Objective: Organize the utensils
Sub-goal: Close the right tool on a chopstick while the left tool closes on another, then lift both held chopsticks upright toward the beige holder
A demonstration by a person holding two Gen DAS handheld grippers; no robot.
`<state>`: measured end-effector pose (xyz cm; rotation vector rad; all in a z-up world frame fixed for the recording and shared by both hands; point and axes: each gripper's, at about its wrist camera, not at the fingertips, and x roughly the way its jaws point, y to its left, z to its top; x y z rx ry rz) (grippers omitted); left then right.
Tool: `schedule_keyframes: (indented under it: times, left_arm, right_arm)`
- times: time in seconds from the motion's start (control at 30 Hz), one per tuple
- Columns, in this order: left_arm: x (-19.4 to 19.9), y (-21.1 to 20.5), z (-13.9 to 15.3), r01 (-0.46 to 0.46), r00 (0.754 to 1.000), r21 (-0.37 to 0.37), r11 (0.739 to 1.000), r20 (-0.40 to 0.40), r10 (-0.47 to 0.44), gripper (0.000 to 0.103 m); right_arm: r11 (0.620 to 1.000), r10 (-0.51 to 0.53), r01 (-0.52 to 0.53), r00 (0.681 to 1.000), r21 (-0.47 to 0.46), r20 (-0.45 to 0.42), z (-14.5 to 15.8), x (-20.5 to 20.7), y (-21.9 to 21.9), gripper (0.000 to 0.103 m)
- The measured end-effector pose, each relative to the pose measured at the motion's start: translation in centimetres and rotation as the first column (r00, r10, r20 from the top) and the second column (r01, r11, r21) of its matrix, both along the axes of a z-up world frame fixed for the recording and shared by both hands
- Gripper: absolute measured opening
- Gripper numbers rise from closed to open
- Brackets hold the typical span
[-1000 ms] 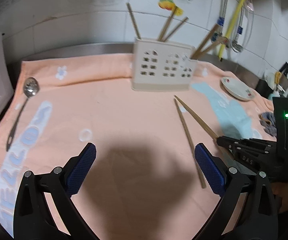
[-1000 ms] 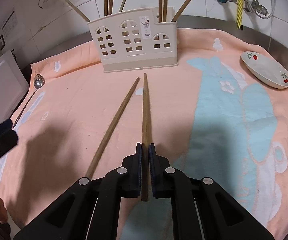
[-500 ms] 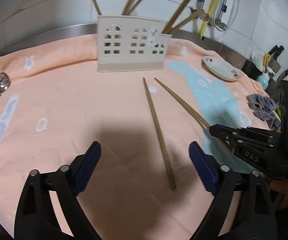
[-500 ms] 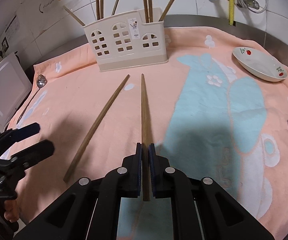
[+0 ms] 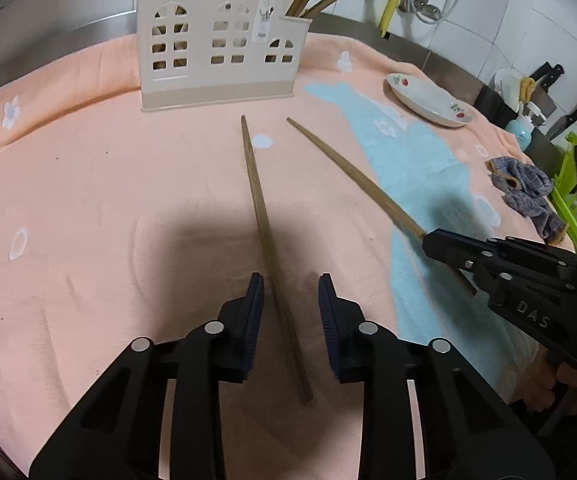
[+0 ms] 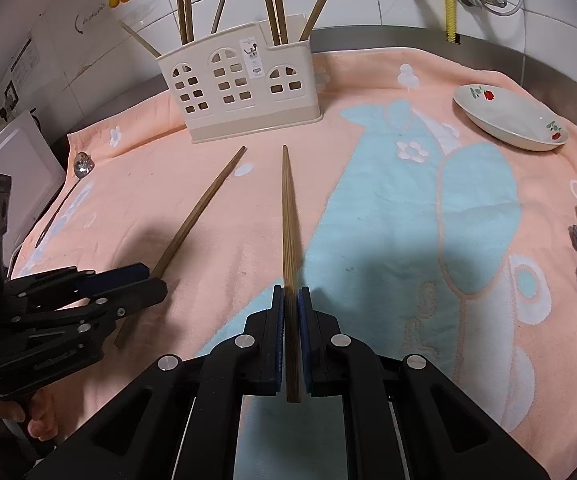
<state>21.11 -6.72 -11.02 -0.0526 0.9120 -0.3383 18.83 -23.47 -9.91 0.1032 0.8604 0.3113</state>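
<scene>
- Left gripper (image 5: pixel 290 312): jaws closing, loose chopstick (image 5: pixel 266 240) between the pads, not yet pinched.
- Long axis running straight ahead from the jaws, thin tip toward holder (image 5: pixel 216 46); butt end lying inside the jaws.
- Right gripper (image 6: pixel 291 322): clamped on second chopstick (image 6: pixel 288 216), tip toward holder too.
- Nearer the loose stick: left hand.
- Underneath: peach towel (image 5: pixel 88 200); dish (image 6: pixel 508 120) to the right; tiled wall behind.

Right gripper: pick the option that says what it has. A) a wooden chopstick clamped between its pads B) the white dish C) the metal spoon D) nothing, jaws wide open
A: the right gripper is shut on a wooden chopstick that runs straight out between its pads towards the utensil holder.
</scene>
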Motion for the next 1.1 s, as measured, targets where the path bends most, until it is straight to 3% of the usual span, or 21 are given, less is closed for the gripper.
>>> schedule_keyframes:
  times: [0.33,0.53,0.77,0.9,1.1]
  left_arm:
    - [0.0,-0.4,-0.2,-0.019,1.000,0.034,0.999,0.024,0.019,0.026]
    - [0.1,-0.1,-0.3,-0.056,0.998,0.067,0.996,0.035,0.054,0.009]
    - [0.0,0.3,0.0,-0.062,0.998,0.073,0.995,0.031,0.060,0.006]
    - [-0.3,1.2,0.8,-0.066,0.997,0.060,0.996,0.043,0.063,0.005]
    - [-0.9,2.3,3.9,-0.061,0.991,0.042,0.997,0.122,0.056,0.005]
  right_arm:
    - [1.000,0.005,-0.005,1.000,0.000,-0.015,-0.7,0.0,0.0,0.007]
    - [0.999,0.016,-0.016,1.000,-0.041,0.003,-0.7,-0.2,0.5,0.008]
    - [0.996,0.025,-0.023,0.999,-0.085,0.024,-0.7,-0.5,1.0,0.007]
    - [0.996,0.030,-0.026,0.998,-0.080,0.051,0.3,-0.9,1.0,0.007]
    - [0.997,0.043,-0.033,0.987,-0.069,0.155,4.5,-1.4,1.1,0.007]
